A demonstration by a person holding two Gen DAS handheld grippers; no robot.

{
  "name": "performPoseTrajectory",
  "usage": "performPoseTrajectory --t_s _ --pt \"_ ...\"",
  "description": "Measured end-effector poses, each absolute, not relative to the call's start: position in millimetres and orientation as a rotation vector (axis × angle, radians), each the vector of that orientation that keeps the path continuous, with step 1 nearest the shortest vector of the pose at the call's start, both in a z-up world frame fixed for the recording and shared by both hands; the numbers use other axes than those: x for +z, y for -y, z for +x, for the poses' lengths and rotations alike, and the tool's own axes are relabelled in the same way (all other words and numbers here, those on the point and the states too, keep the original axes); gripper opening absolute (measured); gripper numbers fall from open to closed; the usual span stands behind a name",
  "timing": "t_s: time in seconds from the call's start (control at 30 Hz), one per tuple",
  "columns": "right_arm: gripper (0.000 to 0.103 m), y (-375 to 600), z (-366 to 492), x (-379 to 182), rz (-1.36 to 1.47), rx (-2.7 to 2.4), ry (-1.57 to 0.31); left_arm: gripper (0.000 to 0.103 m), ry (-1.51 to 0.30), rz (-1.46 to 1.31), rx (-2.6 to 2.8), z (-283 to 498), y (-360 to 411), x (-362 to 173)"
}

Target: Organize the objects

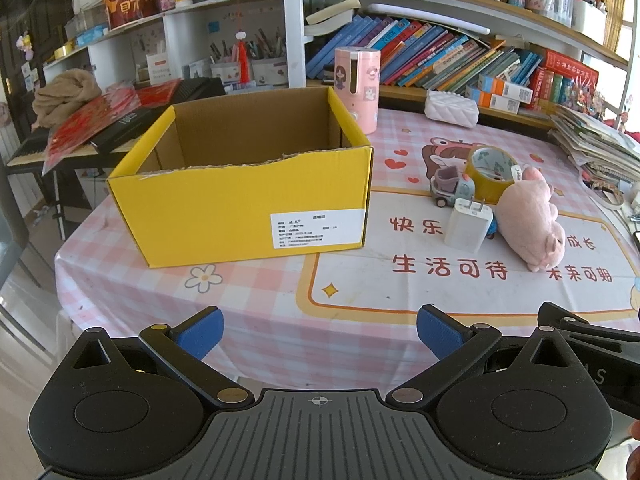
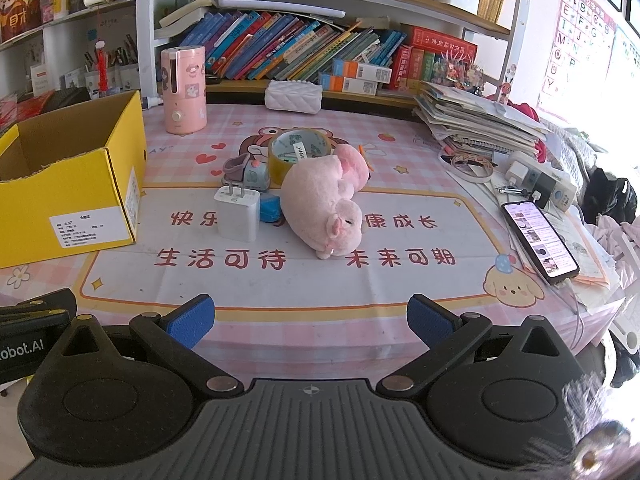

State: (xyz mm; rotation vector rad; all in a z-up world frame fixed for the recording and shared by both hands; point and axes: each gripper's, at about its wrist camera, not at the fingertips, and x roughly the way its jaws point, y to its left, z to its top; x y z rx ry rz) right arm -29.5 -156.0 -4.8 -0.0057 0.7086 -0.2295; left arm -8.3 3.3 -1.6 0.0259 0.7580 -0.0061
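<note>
An open yellow cardboard box stands on the table's left side; its inside looks empty. To its right lies a cluster: a pink plush pig, a white charger plug, a yellow tape roll, a small toy truck and a small blue object. My left gripper is open and empty near the table's front edge, facing the box. My right gripper is open and empty, facing the pig.
A pink humidifier and a white quilted pouch stand at the back. A phone, a power strip and stacked papers are at the right. Bookshelves lie behind.
</note>
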Motion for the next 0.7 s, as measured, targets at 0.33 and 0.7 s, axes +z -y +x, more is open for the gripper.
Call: performPoseTrajectory --t_s 0.33,0.7 --pt "0.103 156.1 -29.3 -4.7 -0.006 -0.231 -0.709 0.103 -0.761 0.026 -0.009 -8.2 -1.8 -1.6" --pt "0.103 156.2 -29.7 -4.8 -0.007 -0.231 -0.709 0.103 -0.762 0.025 -0.008 -7.8 -1.1 -1.1"
